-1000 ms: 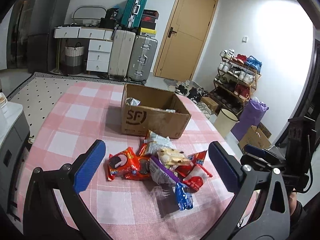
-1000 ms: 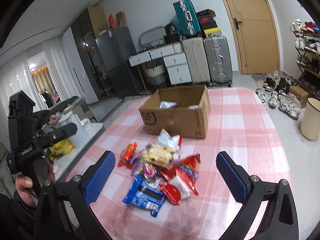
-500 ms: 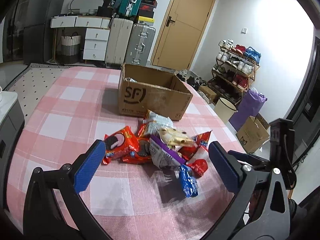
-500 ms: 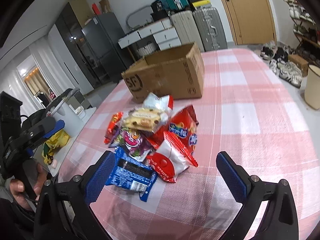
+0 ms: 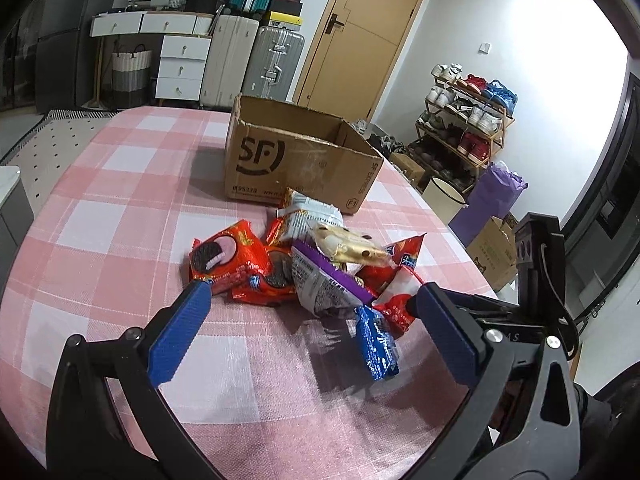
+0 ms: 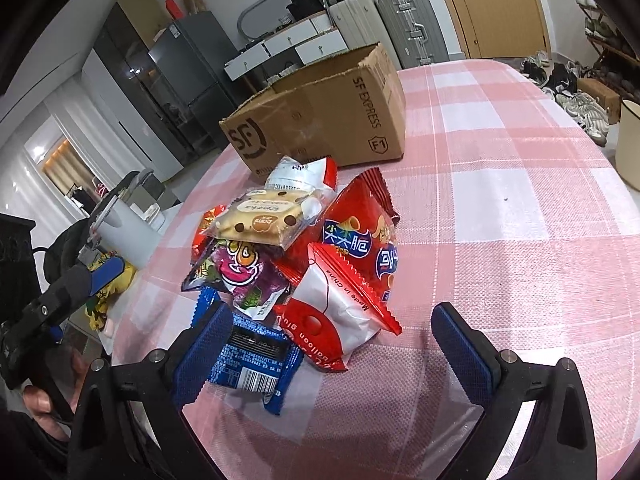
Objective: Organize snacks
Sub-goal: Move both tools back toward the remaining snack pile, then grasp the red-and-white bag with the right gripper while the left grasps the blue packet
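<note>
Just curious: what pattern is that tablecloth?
The tablecloth is pink-and-white checked, clearest in the right wrist view.

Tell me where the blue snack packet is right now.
The blue snack packet lies on the tablecloth at the pile's near edge, beside the red-and-white packet, by the right gripper.

A heap of snack packets [image 5: 320, 268] lies on the table [image 5: 120, 184], before the cardboard box [image 5: 296, 160].
</note>
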A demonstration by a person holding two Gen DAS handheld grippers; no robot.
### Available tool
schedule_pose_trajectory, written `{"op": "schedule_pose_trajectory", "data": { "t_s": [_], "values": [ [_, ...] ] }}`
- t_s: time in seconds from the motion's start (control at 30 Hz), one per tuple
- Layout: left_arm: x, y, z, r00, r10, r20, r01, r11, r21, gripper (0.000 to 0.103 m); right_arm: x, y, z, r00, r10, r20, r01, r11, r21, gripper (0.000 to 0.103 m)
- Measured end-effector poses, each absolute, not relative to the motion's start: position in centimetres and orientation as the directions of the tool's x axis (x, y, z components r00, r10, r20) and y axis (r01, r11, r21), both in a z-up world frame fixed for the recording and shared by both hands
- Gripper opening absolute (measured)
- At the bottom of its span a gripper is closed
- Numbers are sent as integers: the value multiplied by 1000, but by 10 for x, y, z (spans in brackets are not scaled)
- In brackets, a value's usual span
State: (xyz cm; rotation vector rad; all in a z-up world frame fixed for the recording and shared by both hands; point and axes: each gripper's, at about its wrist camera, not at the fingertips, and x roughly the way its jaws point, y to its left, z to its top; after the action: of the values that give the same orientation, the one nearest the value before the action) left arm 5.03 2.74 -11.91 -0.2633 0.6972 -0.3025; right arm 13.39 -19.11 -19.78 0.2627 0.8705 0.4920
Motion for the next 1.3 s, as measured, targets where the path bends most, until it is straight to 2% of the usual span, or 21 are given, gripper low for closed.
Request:
{"op": "schedule_pose_trajectory", "data": {
  "t_s": [0.2, 0.3, 0.37, 0.43, 0.53, 1.03, 1.3],
  "values": [
    [52, 27, -129, 713, -360, -601, 190, 925, -328, 102, 138, -186, -205, 526, 520, -673, -300, 854, 425, 86],
    [53, 24, -133, 702, -371, -609, 199, 922, -333, 102, 143, -182, -210, 509, 515, -689, -288, 857, 428, 71],
    [51, 24, -134, 697, -373, -612, 200, 921, -334, 102, 144, -182, -214, 500, 520, -692, -282, 854, 437, 57],
    [51, 23, -136, 692, -377, -616, 202, 920, -336, 102, 144, -184, -216, 500, 532, -683, -281, 846, 453, 49],
    [52, 22, -137, 687, -379, -620, 203, 919, -338, 102, 139, -185, -215, 515, 532, -672, -292, 846, 446, 43],
    [53, 18, -142, 665, -395, -633, 214, 914, -346, 102, 123, -197, -208, 544, 549, -635, -299, 834, 465, 42],
    [57, 3, -151, 594, -477, -648, 277, 877, -392, 102, 115, -208, -202, 567, 558, -607, -300, 825, 478, 42]
  ]
}}
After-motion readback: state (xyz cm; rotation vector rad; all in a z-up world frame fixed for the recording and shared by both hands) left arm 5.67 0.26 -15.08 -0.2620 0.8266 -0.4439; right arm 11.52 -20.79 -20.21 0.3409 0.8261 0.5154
